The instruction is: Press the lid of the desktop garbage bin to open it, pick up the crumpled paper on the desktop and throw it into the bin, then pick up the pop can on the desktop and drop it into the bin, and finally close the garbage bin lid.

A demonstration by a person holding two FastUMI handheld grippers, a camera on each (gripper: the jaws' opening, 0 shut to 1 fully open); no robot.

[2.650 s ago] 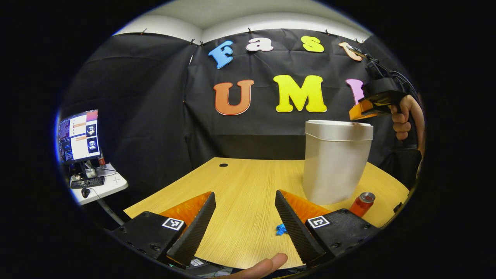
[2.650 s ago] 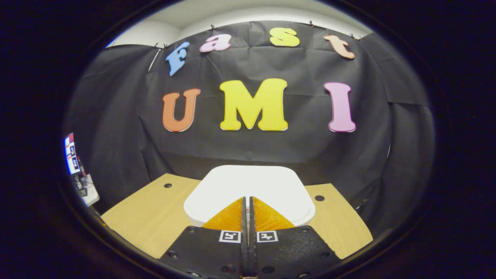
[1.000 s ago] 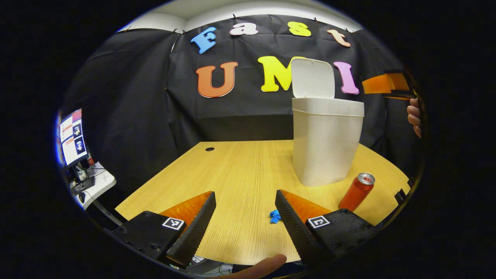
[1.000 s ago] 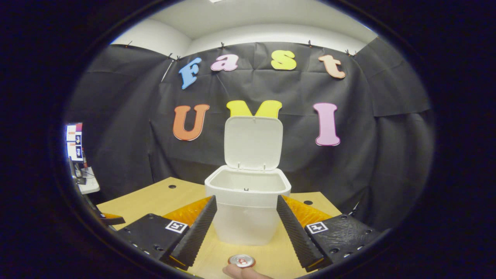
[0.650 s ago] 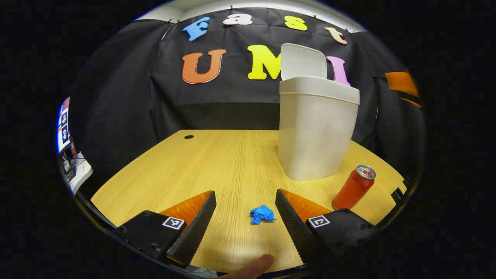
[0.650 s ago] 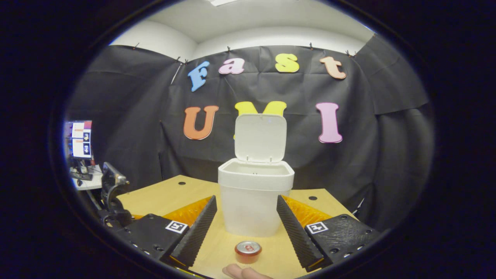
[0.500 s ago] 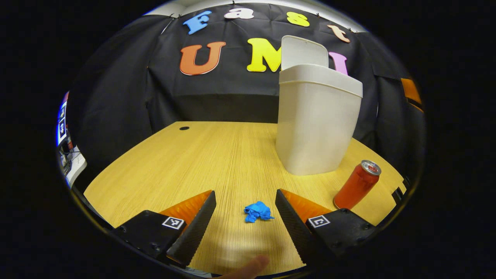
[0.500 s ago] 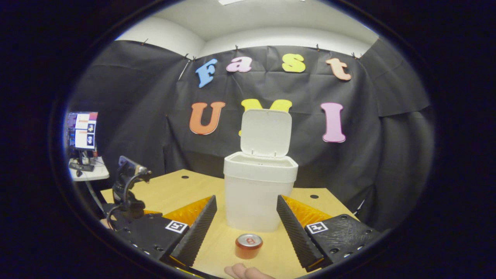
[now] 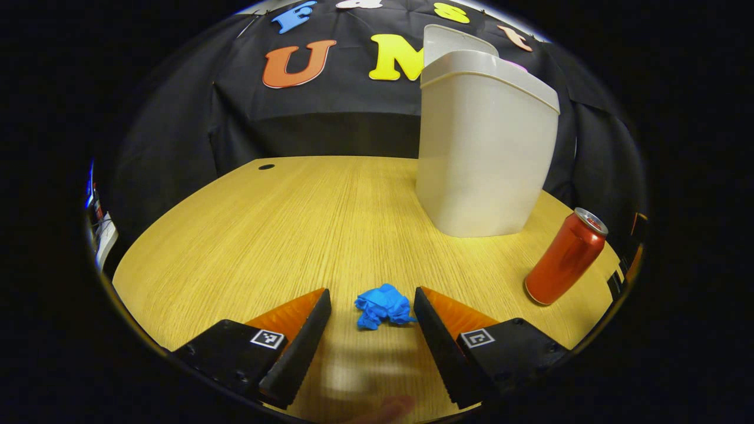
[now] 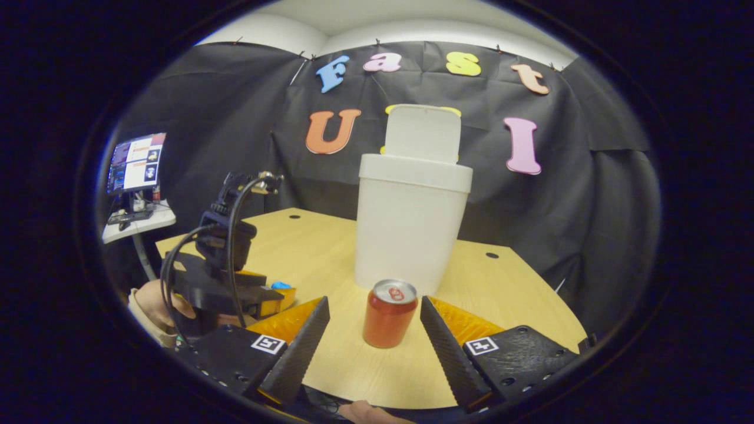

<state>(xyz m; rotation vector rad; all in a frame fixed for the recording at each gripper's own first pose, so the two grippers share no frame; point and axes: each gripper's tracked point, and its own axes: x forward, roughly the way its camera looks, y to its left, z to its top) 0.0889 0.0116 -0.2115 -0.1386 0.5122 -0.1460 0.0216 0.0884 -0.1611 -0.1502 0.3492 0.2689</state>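
between the spread fingers of the left hand-held gripper (image 9: 372,321), on the worktop (image 9: 283,235): soft, blue crumpled paper (image 9: 383,305), ungripped. could squirt out if pinched off-centre. right hand-held gripper (image 10: 373,330) released, framing the smooth red pop can (image 10: 389,312); slippery, tippable. beyond, white plastic bin (image 10: 412,221), lid (image 10: 422,133) up.

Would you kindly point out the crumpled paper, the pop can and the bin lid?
crumpled paper (image 9: 383,305), left gripper view, middle of the wad.
pop can (image 10: 389,322), right gripper view, its side wall.
bin lid (image 10: 422,133), right gripper view, raised underside.
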